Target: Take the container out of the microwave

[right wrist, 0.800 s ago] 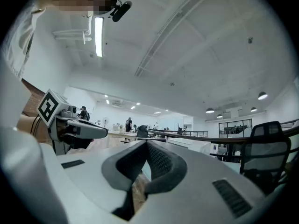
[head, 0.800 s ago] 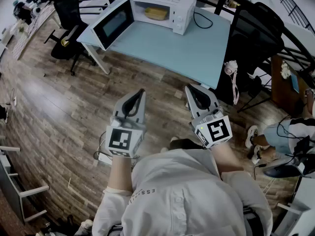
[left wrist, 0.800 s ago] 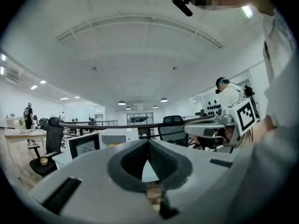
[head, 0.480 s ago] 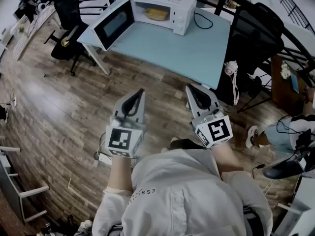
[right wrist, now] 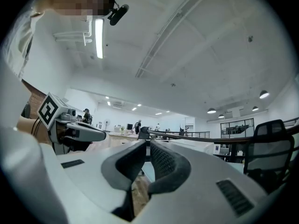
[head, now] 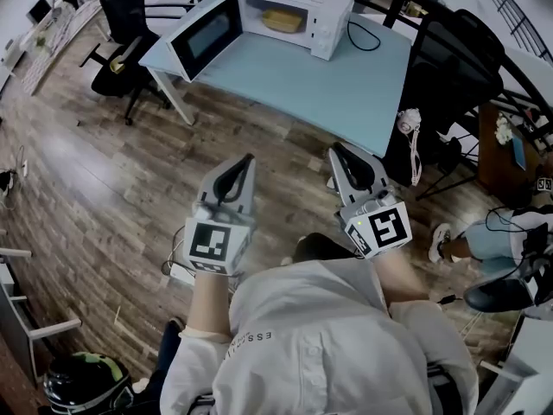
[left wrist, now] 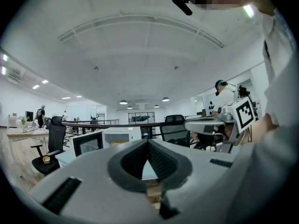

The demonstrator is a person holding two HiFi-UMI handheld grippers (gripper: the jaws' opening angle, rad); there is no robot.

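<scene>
Overhead, only the head view shows the container (head: 283,20), inside the open microwave (head: 324,24) at twelve o'clock on the pale blue table (head: 346,85). It is well apart from the left gripper (head: 248,159) and right gripper (head: 336,148), both over wooden floor (head: 104,188). The left gripper view shows its jaws together and empty. The right gripper view shows the same, under office ceiling lights (right wrist: 99,37).

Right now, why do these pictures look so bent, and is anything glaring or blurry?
Head view: the wide lens bows the edges of the blue table; the microwave is sharp and evenly lit. Left gripper view: a fisheye circle with black corners, the ceiling curved, and the left hand-held gripper looming large and soft. Right gripper view: the same bulge; the strip light glares white.
</scene>
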